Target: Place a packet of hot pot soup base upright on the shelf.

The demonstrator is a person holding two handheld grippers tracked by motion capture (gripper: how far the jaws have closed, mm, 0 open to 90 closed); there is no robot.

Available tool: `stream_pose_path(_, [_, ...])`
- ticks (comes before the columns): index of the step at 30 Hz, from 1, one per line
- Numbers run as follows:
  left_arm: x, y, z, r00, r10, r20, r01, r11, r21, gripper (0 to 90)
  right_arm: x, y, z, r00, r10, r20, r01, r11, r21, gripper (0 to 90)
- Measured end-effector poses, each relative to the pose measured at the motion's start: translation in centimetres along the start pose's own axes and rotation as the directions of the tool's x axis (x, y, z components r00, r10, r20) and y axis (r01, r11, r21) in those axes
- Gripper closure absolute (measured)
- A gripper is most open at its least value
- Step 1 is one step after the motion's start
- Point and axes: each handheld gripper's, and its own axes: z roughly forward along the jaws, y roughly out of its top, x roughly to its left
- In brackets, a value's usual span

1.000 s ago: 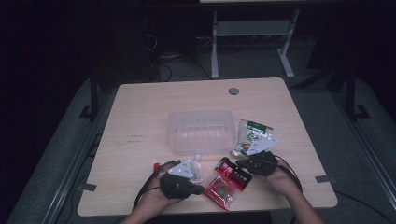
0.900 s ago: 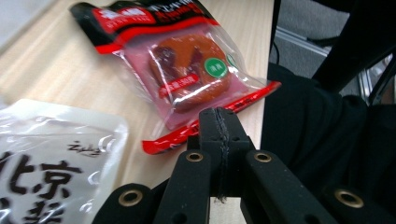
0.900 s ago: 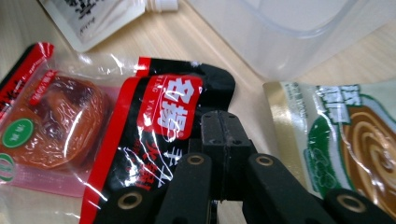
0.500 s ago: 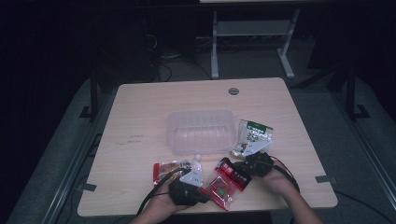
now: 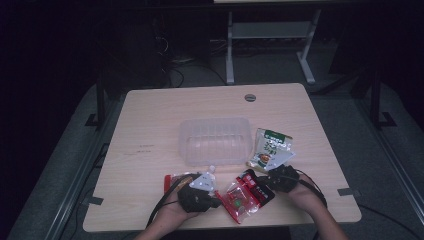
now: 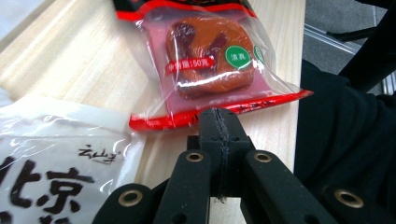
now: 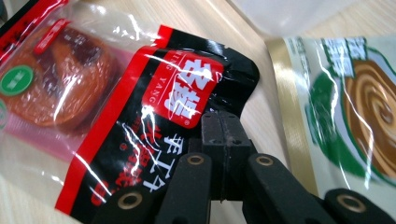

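Note:
A clear red-trimmed packet [image 5: 237,202] [image 6: 210,56] with a brown block of food inside lies near the table's front edge. My left gripper [image 5: 216,202] [image 6: 219,116] is shut, and its tip sits at that packet's red seam; whether it pinches the seam I cannot tell. A black and red packet [image 5: 257,186] [image 7: 173,116] partly overlaps the clear one. My right gripper [image 5: 268,181] [image 7: 220,120] is shut, its tip low over the black packet's end. Under my left hand lies a white packet [image 5: 204,181] [image 6: 56,158] with black lettering.
A clear plastic tub [image 5: 215,140] stands mid-table. A green and white packet [image 5: 270,147] [image 7: 355,107] lies to its right, beside my right gripper. A small red packet [image 5: 171,180] lies left of my left hand. The table's front edge [image 5: 220,225] is close to both hands.
My left hand has shifted slightly toward the front edge, uncovering the small red packet at its left. The right hand has hardly moved.

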Motion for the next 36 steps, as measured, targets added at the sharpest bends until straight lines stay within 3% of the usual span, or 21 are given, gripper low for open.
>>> stream_pose_path(5, [-0.2,0.1,-0.2,1.0,0.007,0.005,-0.007,1.0,-0.003,89.7,-0.1,-1.0,-1.0,0.9995,0.017,0.025,-0.018,1.0,0.02,89.7])
stream_pose_path(16, [-0.3,0.6,-0.7,0.9998,0.015,0.013,-0.015,0.9998,-0.017,89.7,0.9,-2.4,-2.6,0.9972,0.009,0.074,-0.014,0.998,0.063,89.2])
stream_pose_path(18, [-0.3,0.7,-0.8,0.9997,0.021,0.015,-0.021,0.9997,-0.016,89.7,0.9,-2.6,-2.8,0.9961,0.016,0.087,-0.02,0.999,0.043,86.8])
stream_pose_path(20, [-0.2,1.1,-1.1,0.9988,0.042,0.023,-0.042,0.999,-0.013,89.7,0.6,-2.9,-3.4,0.9942,0.064,0.087,-0.063,0.998,-0.012,77.6])
stream_pose_path(23, [0.0,1.7,-1.1,0.999,0.037,0.024,-0.036,0.9991,-0.024,89.8,0.7,-3.5,-4.4,0.9896,0.112,0.091,-0.107,0.992,-0.061,64.8])
stream_pose_path(29, [0.3,3.0,-0.3,0.9974,0.067,0.024,-0.067,0.9977,-0.013,89.8,0.7,-5.6,-6.1,0.9751,0.203,0.09,-0.189,0.971,-0.147,44.2])
stream_pose_path(36, [0.3,3.6,1.4,0.995,0.086,0.049,-0.086,0.9962,-0.009,89.7,-0.1,-6.3,-6.8,0.963,0.263,0.061,-0.243,0.943,-0.228,35.9])
